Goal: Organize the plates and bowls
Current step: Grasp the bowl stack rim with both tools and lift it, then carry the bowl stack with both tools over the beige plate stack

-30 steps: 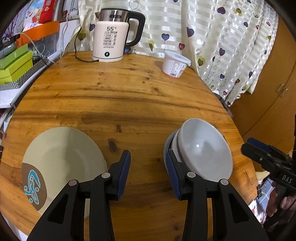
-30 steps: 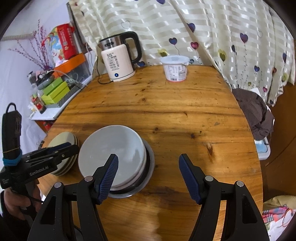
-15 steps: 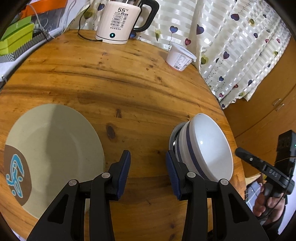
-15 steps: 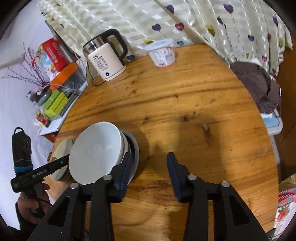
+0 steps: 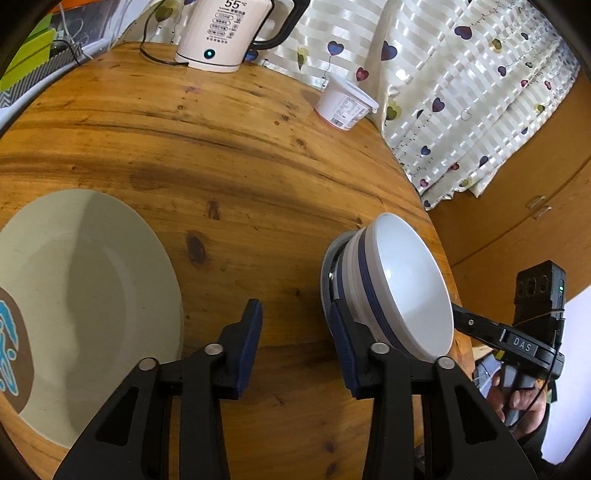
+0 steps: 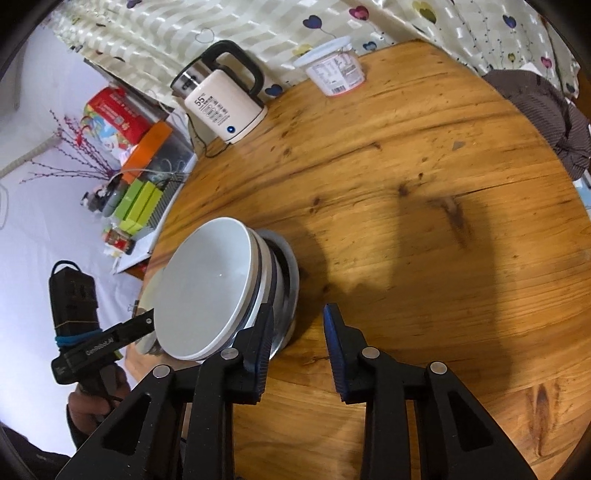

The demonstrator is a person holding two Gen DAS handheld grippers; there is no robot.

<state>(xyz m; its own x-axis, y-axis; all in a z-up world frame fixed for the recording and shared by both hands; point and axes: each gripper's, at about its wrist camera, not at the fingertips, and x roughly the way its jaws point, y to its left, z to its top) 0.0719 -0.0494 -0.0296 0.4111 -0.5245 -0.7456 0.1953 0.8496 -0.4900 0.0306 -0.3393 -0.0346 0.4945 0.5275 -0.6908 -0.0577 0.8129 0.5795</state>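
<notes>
A stack of white bowls with blue bands [image 5: 402, 284] sits on a grey plate [image 5: 327, 269] on the round wooden table [image 5: 221, 140]. The stack also shows in the right wrist view [image 6: 210, 288], on the same grey plate [image 6: 291, 269]. A cream plate with a brown and blue mark [image 5: 85, 295] lies to the left. My left gripper [image 5: 293, 339] is open and empty, its right finger beside the bowl stack. My right gripper [image 6: 297, 339] is open and empty, its left finger against the stack's right side.
A white electric kettle [image 5: 229, 33] and a white lidded tub [image 5: 345, 107] stand at the table's far side by the heart-print curtain [image 5: 461, 92]. Green boxes [image 6: 138, 203] and clutter sit on a shelf to the left. Brown cloth [image 6: 546, 110] lies past the right edge.
Both grippers have dropped lower and closer to the bowl stack. The right gripper's jaws have narrowed from wide open to a smaller gap, its left finger now at the stack.
</notes>
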